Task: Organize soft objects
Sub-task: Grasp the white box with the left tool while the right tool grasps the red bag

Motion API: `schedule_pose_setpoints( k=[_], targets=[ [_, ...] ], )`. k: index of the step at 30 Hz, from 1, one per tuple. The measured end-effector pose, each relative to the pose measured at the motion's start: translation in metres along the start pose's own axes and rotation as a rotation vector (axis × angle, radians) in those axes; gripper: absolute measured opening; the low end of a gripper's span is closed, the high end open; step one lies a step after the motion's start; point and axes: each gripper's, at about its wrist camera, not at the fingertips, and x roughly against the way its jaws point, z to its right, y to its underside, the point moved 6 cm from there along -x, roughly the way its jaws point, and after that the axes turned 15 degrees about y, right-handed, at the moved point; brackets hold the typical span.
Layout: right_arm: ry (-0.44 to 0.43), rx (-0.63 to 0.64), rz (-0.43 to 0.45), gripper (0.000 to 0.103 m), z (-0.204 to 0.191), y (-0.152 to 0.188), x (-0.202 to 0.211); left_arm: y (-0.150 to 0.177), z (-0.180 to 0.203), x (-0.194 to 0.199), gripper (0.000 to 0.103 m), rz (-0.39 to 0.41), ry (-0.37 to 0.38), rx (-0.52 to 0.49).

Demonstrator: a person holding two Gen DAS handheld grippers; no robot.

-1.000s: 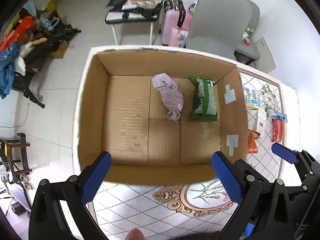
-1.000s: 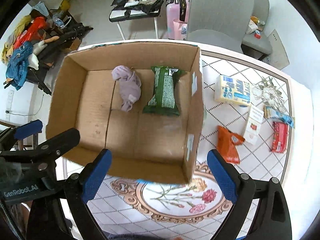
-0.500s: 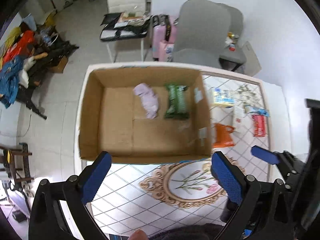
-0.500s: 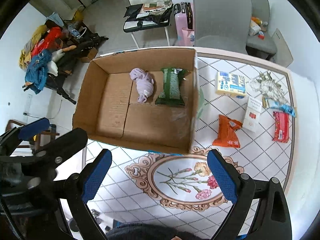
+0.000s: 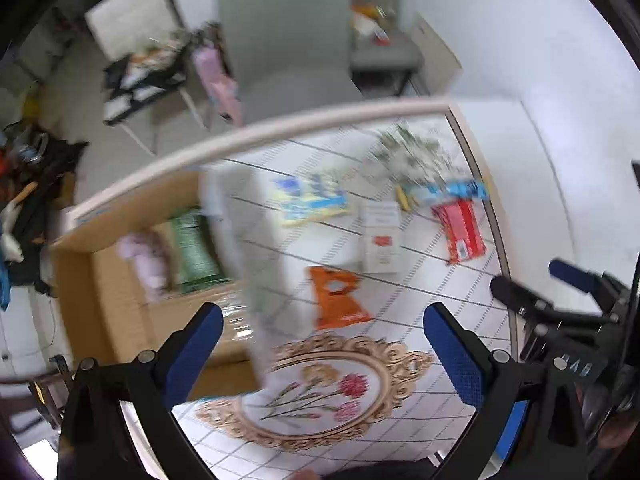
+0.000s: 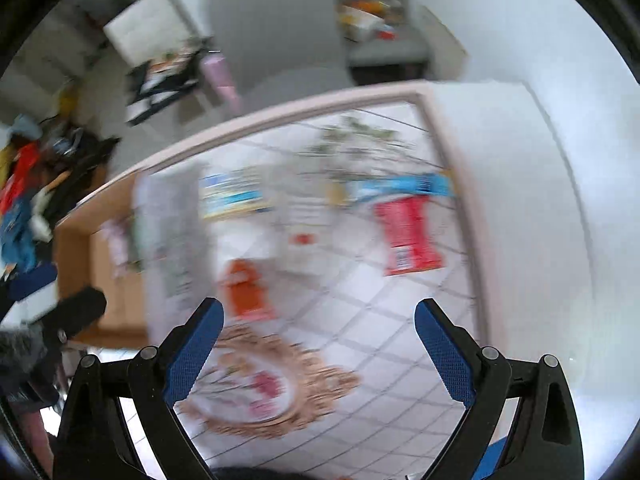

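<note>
A cardboard box stands at the table's left and holds a lilac cloth and a green packet. On the tablecloth lie an orange pouch, a red packet, a blue packet, a white card box and a yellow-blue pack. My left gripper is open and empty, above the tablecloth near the orange pouch. My right gripper is open and empty, with the orange pouch and red packet ahead. Both views are blurred.
A silvery crumpled object lies near the table's far edge. A grey chair and a pink suitcase stand behind the table. The floral oval print is under the left gripper. The right gripper also shows in the left wrist view.
Both grippers have swung right, away from the box and over the loose packets on the tablecloth. Both stay open and empty. The views are now motion-blurred.
</note>
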Motion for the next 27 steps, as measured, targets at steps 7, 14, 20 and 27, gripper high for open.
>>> schedule_pose_setpoints(
  k=[7, 14, 20, 27],
  targets=[
    [-0.010, 0.004, -0.193, 0.098, 0.040, -0.037, -0.115, -0.039, 0.019, -0.131, 0.095, -0.218, 0.041, 0.032],
    [0.008, 0.029, -0.309, 0.095, 0.039, -0.045, -0.191, -0.060, 0.017, -0.197, 0.075, -0.334, 0.033, 0.069],
    [-0.005, 0.035, -0.358, 0.080, 0.034, -0.045, -0.216, -0.059, 0.013, -0.232, 0.072, -0.392, 0.042, 0.110],
    [0.018, 0.083, -0.364, 0.057, 0.028, -0.034, -0.224, -0.054, 0.013, -0.241, 0.053, -0.357, 0.010, 0.079]
  ],
)
